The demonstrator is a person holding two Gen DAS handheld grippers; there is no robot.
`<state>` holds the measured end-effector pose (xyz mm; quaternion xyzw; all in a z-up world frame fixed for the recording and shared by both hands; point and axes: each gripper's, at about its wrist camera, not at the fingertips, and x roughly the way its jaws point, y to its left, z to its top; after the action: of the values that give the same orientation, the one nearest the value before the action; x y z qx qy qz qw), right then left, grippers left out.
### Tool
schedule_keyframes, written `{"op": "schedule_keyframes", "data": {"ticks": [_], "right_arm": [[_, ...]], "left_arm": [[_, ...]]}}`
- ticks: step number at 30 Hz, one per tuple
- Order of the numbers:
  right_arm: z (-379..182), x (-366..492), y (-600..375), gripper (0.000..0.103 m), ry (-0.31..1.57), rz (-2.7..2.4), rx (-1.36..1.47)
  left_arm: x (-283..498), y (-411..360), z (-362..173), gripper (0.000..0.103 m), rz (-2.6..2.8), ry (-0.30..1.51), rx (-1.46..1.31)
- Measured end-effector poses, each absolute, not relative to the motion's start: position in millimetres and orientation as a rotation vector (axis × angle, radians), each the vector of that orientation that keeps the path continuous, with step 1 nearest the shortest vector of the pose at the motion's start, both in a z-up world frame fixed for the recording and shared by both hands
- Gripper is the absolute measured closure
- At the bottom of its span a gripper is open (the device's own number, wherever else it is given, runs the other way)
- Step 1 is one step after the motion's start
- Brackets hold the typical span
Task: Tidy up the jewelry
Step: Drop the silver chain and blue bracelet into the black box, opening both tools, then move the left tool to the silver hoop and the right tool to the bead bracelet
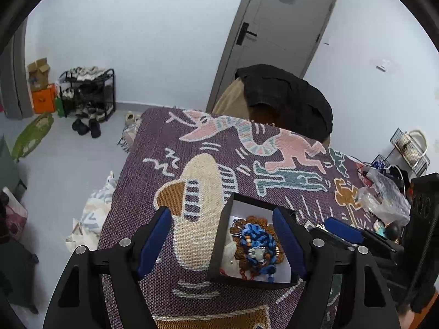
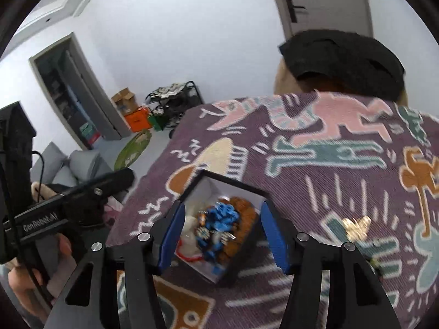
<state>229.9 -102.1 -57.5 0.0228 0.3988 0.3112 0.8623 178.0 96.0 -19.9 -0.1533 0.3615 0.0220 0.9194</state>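
Note:
A small black box (image 1: 252,200) with a white lining sits on the purple patterned cloth (image 1: 153,164). Inside lie a blue knotted ornament (image 1: 258,244), brown beads (image 1: 240,226) and a white piece (image 1: 229,256). My left gripper (image 1: 222,244) is open, its blue pads astride the box's left wall, touching nothing. The right gripper's fingertip (image 1: 343,229) shows just right of the box. In the right wrist view my right gripper (image 2: 223,235) hangs open over the same box (image 2: 233,181), the blue ornament (image 2: 222,216) between its spread fingers. A gold trinket (image 2: 356,226) lies on the cloth to the right.
A chair draped with a black garment (image 1: 288,96) stands behind the table. Plastic bags (image 1: 384,194) and a wire basket (image 1: 408,145) crowd the right end. The cloth's left edge drops to the floor; a shoe rack (image 1: 87,93) stands by the wall. A hand (image 2: 24,277) holds the left gripper's body (image 2: 68,205).

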Motion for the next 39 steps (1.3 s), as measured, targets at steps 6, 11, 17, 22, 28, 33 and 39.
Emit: {"op": "schedule_keyframes", "data": {"ticks": [6, 11, 17, 22, 28, 33, 39], "right_arm": [[-59, 227, -160, 0.044, 0.839, 0.584, 0.114], [-61, 226, -208, 0.04, 0.84, 0.506, 0.165], [-68, 222, -241, 0.04, 0.847, 0.45, 0.169], [-85, 223, -247, 0.04, 0.881, 0.44, 0.147], [-105, 229, -254, 0.049, 0.907, 0.388, 0.128], [-122, 238, -265, 0.068, 0.954, 0.334, 0.142], [-141, 246, -263, 0.072, 0.995, 0.306, 0.131]], "left_arm": [[175, 63, -10, 0.008, -0.003, 0.701, -0.256], [175, 28, -9, 0.008, -0.068, 0.722, -0.206], [172, -9, -7, 0.008, -0.135, 0.734, -0.126], [174, -26, -11, 0.008, -0.163, 0.755, -0.131], [180, -41, -18, 0.008, -0.186, 0.789, -0.142], [186, -53, -25, 0.009, -0.214, 0.806, -0.166], [193, -63, -34, 0.013, -0.227, 0.832, -0.171]]}}
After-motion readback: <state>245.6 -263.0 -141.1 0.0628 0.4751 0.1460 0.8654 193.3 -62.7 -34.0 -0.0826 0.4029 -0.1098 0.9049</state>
